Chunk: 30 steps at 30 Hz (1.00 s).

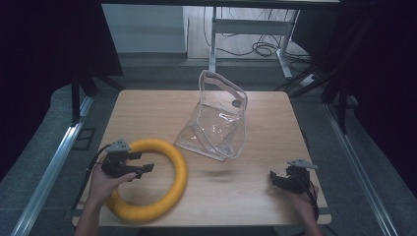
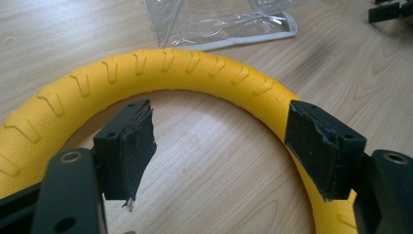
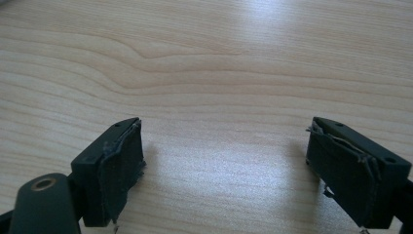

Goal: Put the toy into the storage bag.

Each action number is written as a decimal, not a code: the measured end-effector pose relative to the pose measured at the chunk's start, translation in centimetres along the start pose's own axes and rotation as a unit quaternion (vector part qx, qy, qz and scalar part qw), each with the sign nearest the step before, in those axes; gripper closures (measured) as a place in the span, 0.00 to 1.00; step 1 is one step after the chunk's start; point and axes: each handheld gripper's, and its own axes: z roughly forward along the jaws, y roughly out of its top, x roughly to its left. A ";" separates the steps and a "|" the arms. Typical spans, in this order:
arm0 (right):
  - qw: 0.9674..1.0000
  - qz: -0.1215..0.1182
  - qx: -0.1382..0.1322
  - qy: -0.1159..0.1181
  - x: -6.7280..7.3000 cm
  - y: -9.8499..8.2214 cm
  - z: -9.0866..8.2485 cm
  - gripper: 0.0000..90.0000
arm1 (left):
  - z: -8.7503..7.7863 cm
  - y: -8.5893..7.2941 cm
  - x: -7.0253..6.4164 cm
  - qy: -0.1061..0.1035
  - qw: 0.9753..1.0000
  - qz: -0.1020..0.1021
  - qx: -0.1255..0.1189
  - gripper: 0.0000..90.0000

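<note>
The left gripper [image 1: 140, 164] is held jaws apart inside the yellow ring [image 1: 169, 150]; the right gripper [image 1: 276, 178], also spread, is kept well apart from the ring.

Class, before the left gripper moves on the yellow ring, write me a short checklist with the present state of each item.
1. Left gripper open: ok.
2. Yellow ring between its jaws: not ok, jaws sit inside the ring's hole over bare table.
3. Ring flat on the table: ok.
4. Clear bag mouth open: cannot tell.
5. Right gripper open, clear of the ring: ok.
</note>
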 end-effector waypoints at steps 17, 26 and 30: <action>1.000 -0.007 0.000 0.000 0.0 0.0 0.0 0.16 | -0.1 0.3 -0.5 0.002 1.000 0.004 0.012 0.31; 1.000 -0.007 0.000 0.002 0.0 0.0 0.0 0.16 | 0.3 0.4 -0.8 -0.005 1.000 0.009 0.015 0.31; 1.000 -0.007 -0.001 0.001 0.0 0.0 0.0 0.17 | 0.1 1.0 -1.4 -0.009 1.000 0.021 0.017 0.31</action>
